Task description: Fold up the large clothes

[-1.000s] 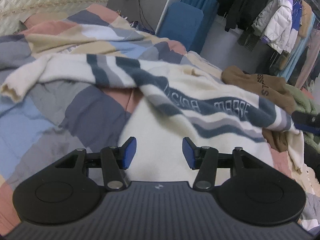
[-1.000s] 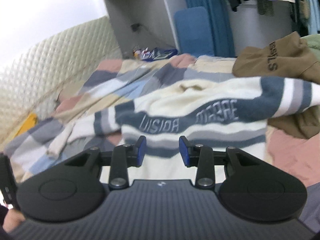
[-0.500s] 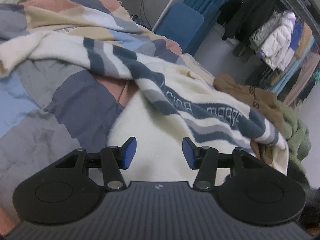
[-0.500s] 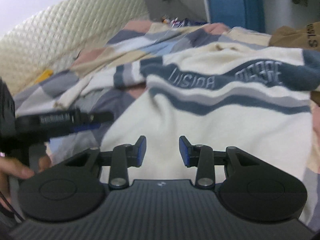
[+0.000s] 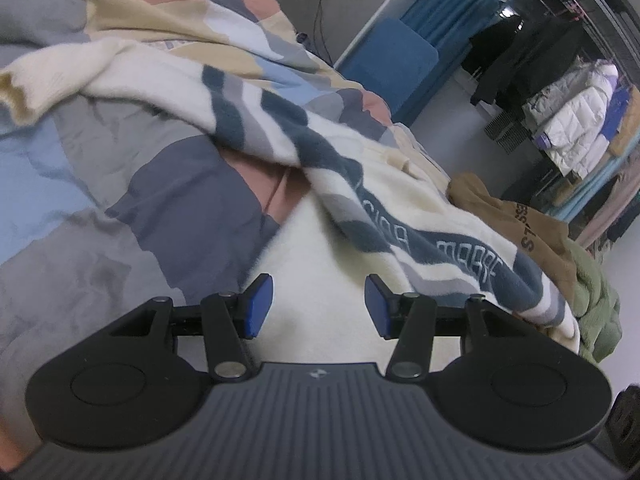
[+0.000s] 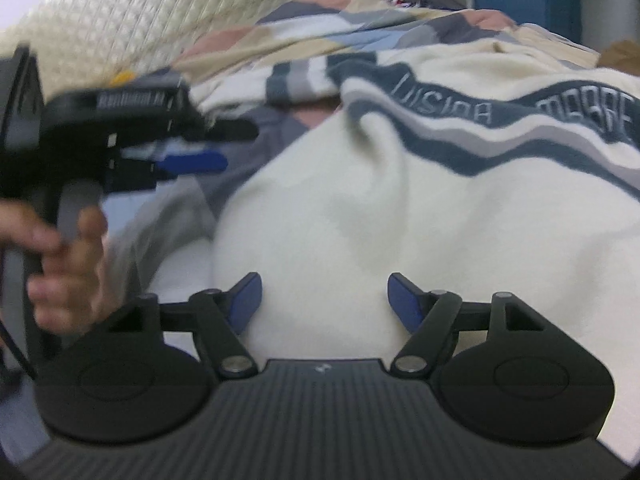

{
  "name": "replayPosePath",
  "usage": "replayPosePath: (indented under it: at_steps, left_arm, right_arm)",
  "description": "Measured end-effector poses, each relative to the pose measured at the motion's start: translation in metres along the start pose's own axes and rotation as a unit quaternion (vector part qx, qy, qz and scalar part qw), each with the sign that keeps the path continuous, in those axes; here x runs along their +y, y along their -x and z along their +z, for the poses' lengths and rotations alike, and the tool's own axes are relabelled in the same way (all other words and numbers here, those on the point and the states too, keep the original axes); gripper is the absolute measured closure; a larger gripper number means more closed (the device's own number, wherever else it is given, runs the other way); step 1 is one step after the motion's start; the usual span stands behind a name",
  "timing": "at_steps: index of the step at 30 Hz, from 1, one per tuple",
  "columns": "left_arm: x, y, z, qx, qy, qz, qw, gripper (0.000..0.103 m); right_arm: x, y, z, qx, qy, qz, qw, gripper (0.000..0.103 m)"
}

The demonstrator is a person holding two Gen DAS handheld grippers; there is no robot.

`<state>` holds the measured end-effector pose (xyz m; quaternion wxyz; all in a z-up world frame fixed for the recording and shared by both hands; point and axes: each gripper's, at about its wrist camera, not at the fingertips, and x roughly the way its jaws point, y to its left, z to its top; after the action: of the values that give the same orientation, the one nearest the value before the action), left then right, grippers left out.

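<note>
Cream sweater [image 5: 340,248] with navy and grey stripes, spread on the patchwork bed [image 5: 168,208]; its long axis runs from the hem beside both tools toward the collar farther up the bed. One sleeve [image 5: 132,80] extends sideways across the quilt. Chest lettering is only partly legible. A brown garment [image 5: 516,220] beyond the sweater reads "ESS". Left tool [image 5: 318,306]: jaws apart, empty. Right tool [image 6: 324,300]: jaws just widened, nothing between them, above the hem.

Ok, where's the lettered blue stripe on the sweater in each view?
Left wrist: stripe runs diagonally right of centre, above the gripper.
Right wrist: stripe crosses the upper right.
Shared landmark: the patchwork quilt under the sweater.
</note>
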<state>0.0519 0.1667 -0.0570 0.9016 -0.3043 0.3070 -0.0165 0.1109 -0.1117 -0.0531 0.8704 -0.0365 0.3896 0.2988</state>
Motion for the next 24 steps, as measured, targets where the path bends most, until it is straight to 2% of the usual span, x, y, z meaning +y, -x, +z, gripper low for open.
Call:
replayPosePath:
  at_steps: [4,9,17,19,21,22,24]
  left_arm:
    - [0.005,0.001,-0.001,0.000,0.013,-0.007,0.9999,0.047]
    - [0.008,0.002,-0.001,-0.001,0.024,-0.005,0.9997,0.047]
    - [0.010,0.006,-0.003,-0.001,0.033,-0.003,0.9994,0.047]
    - [0.010,0.006,-0.003,-0.001,0.033,-0.002,0.9995,0.047]
    - [0.010,0.006,-0.003,-0.002,0.033,-0.001,0.9994,0.047]
    - [0.011,0.007,-0.003,-0.002,0.035,-0.001,0.9994,0.047]
    - [0.013,0.007,-0.003,-0.002,0.041,-0.001,0.9992,0.047]
  right_arm:
    - [0.005,-0.002,-0.005,0.005,0.018,-0.013,1.000,0.039]
    - [0.013,-0.004,-0.010,0.016,0.050,-0.022,0.998,0.054]
    - [0.035,-0.004,-0.024,0.012,0.134,-0.032,0.990,0.057]
    - [0.036,-0.005,-0.026,0.016,0.143,-0.033,0.989,0.066]
    - [0.034,-0.007,-0.023,0.023,0.136,-0.036,0.990,0.091]
    - [0.034,-0.006,-0.022,0.022,0.136,-0.044,0.989,0.097]
    - [0.029,-0.001,-0.017,0.011,0.129,-0.053,0.990,0.101]
